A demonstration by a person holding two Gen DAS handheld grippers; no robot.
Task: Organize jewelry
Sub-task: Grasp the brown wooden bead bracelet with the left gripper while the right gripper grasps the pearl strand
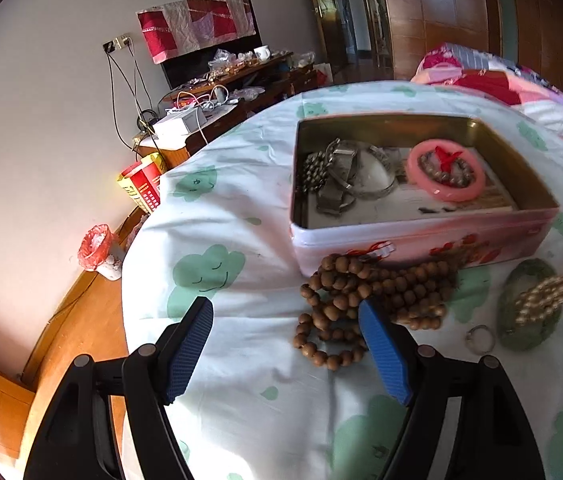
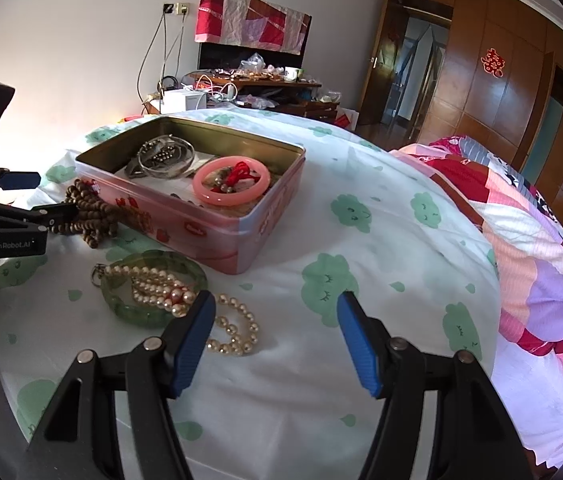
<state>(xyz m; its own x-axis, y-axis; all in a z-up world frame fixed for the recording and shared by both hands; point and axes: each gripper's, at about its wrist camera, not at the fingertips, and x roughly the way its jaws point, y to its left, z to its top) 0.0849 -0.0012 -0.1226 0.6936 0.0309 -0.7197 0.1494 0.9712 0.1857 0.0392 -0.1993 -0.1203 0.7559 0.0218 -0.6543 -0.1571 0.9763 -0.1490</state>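
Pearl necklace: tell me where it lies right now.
In the right wrist view the pearl necklace lies on the bedsheet, draped over the green bangle, in front of the pink tin, beside the right gripper.

The left gripper [image 1: 285, 308] tilts downward with its blue-padded jaws spread wide and nothing pinched between them, while the right gripper [image 2: 277, 304] (angled down much the same) likewise holds its jaws apart, pads gripping nothing.

Both wrist views near, angled down, sharing tin [image 1: 421, 236]
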